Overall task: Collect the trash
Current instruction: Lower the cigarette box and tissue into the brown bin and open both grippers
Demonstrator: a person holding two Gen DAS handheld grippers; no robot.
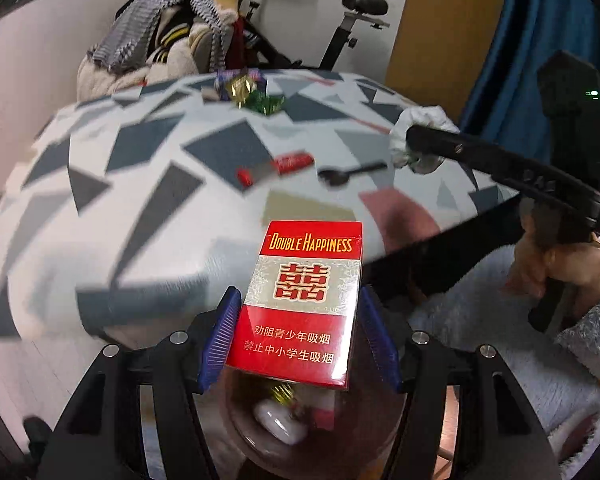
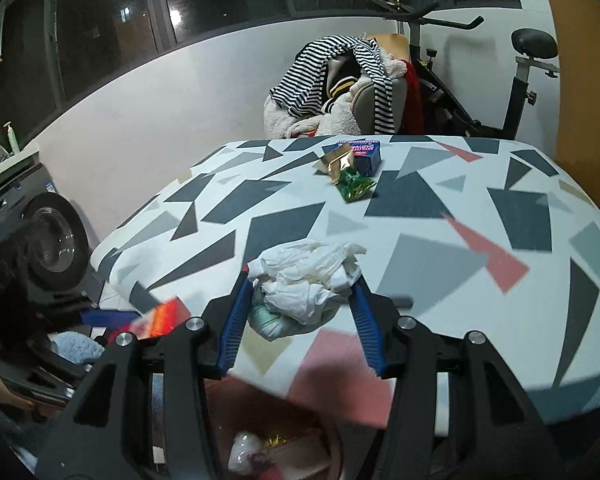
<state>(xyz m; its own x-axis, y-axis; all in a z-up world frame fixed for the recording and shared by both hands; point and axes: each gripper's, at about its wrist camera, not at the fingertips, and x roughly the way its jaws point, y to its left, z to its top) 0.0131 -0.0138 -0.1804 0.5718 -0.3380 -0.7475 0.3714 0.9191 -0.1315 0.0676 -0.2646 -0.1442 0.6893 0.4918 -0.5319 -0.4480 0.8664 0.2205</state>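
My left gripper (image 1: 300,332) is shut on a red Double Happiness cigarette pack (image 1: 300,304) and holds it above a round bin (image 1: 380,436) with trash inside, off the table's near edge. My right gripper (image 2: 298,316) is shut on a crumpled white tissue wad (image 2: 304,280) over the table's near edge; the bin (image 2: 340,440) shows below it. In the left wrist view the right gripper (image 1: 416,152) with the tissue (image 1: 420,120) is at the right. Gold and green wrappers (image 2: 348,176) and a blue box (image 2: 364,152) lie at the table's far side.
The table has a geometric patterned cloth (image 2: 460,240). A red lighter-like item (image 1: 276,166) and a black spoon (image 1: 348,172) lie mid-table. A chair heaped with clothes (image 2: 340,88) and an exercise bike (image 2: 480,80) stand behind. A washing machine (image 2: 48,240) is at the left.
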